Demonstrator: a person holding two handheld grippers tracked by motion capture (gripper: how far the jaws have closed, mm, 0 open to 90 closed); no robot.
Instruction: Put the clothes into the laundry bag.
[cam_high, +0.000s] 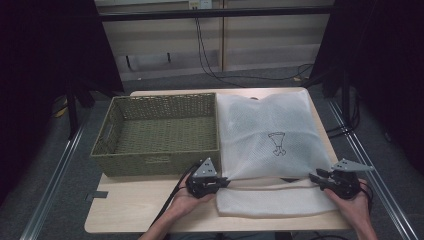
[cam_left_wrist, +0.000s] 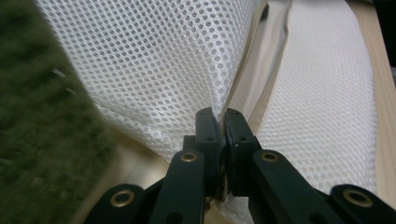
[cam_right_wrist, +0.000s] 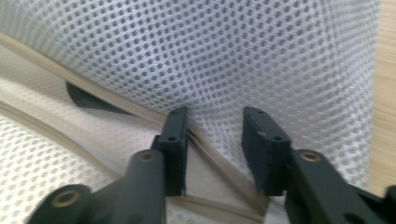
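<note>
A white mesh bag (cam_high: 270, 135) with a small black drawing lies flat on the right half of the wooden table (cam_high: 140, 205). Its near end is parted along a beige zip tape (cam_right_wrist: 116, 105). My left gripper (cam_high: 225, 182) is at the bag's near left corner. In the left gripper view, that gripper (cam_left_wrist: 223, 114) is shut on the upper mesh layer (cam_left_wrist: 154, 60) at its edge. My right gripper (cam_high: 314, 176) is at the near right corner. In the right gripper view, that gripper (cam_right_wrist: 215, 116) is open, its jaws standing either side of the mesh edge (cam_right_wrist: 233, 56) and zip tape.
A green woven basket (cam_high: 155, 159) with nothing in it stands left of the bag, close beside my left gripper, and is a green blur (cam_left_wrist: 42, 140) in the left gripper view. Dark stands and cables lie beyond the table's far edge. Bare tabletop runs along the near left.
</note>
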